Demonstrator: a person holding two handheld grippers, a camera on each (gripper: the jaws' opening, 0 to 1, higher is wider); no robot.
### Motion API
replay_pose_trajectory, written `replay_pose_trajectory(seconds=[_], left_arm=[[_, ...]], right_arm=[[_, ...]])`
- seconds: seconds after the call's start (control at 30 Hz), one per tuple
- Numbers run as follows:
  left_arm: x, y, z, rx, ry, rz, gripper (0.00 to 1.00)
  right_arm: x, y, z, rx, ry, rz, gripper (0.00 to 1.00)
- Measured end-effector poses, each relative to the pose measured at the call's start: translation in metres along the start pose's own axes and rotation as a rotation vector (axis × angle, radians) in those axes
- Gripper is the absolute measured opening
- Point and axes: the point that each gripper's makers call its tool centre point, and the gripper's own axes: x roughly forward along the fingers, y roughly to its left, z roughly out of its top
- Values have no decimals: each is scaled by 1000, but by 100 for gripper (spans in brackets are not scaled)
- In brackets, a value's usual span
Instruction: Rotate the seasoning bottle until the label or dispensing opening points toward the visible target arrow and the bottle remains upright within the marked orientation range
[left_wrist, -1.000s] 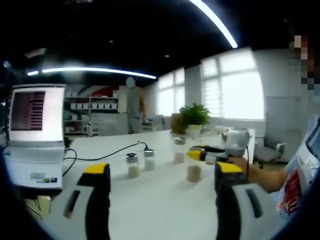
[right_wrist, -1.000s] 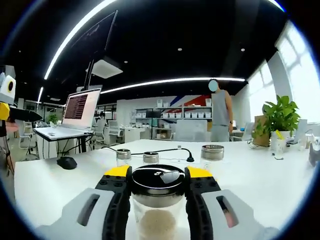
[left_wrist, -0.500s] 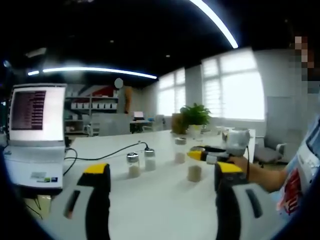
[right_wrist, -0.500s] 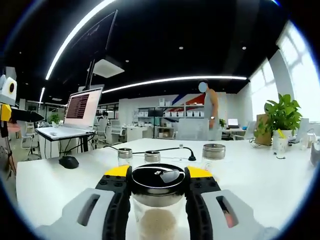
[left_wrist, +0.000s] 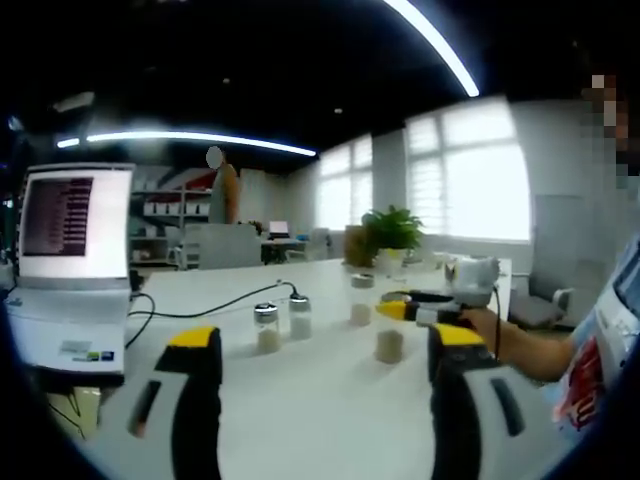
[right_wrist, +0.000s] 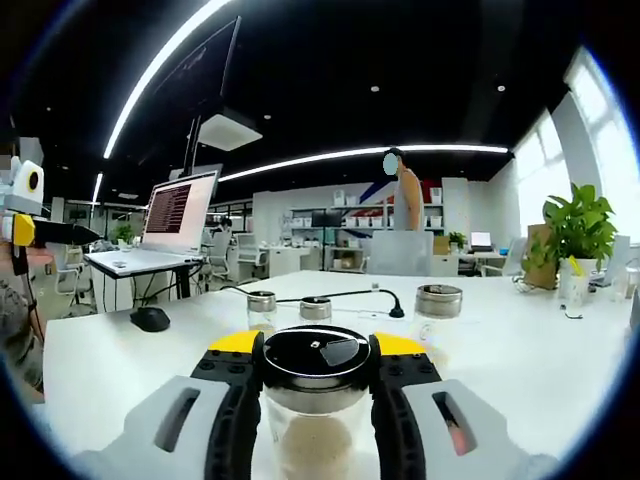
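The right gripper (right_wrist: 318, 372) has its jaws pinching the seasoning bottle (right_wrist: 317, 400) below its black lid, bottle upright on the white table (right_wrist: 520, 370). The left gripper (left_wrist: 318, 345) has its jaws spread wide, apart from the table. Three other shaker jars (right_wrist: 437, 305) stand behind the bottle. A laptop (left_wrist: 70, 260) sits on the table.

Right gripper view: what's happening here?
A person's right gripper is shut on a clear glass seasoning bottle with a black lid, holding it upright on the white table. The left gripper is open, holding nothing. Three more clear shaker bottles stand behind, beside an open laptop. No arrow marking is discernible.
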Motion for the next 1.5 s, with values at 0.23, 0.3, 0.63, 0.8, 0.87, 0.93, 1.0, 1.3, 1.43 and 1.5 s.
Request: replay_pose_trajectory(seconds=[0.23, 0.3, 0.63, 0.8, 0.87, 0.93, 1.0, 1.3, 1.43, 1.5], left_arm=[[-1, -4, 1, -13, -7, -23, 90], [-1, -4, 0, -11, -4, -21, 90], [-4, -2, 2, -15, -8, -12, 90], [-2, -5, 2, 4, -2, -15, 90], [-2, -5, 2, 3, -1, -21, 90], [-1, -5, 2, -4, -4, -23, 90], [-1, -5, 2, -4, -3, -20, 90], [-3, 0, 1, -12, -3, -11, 90], [-3, 1, 2, -13, -7, -8, 90], [-3, 1, 2, -17, -9, -8, 90]], right_arm=[[-1, 2, -1, 10, 15, 41, 41], [-2, 2, -1, 12, 15, 59, 41], [-2, 3, -2, 18, 22, 120, 41], [-2, 3, -3, 12, 16, 145, 41], [-2, 4, -3, 12, 14, 154, 41], [-2, 4, -3, 9, 16, 162, 41], [-1, 4, -4, 7, 19, 171, 41], [0, 5, -6, 28, 25, 234, 41], [1, 4, -7, 31, 35, 255, 41], [2, 4, -7, 32, 43, 272, 41]])
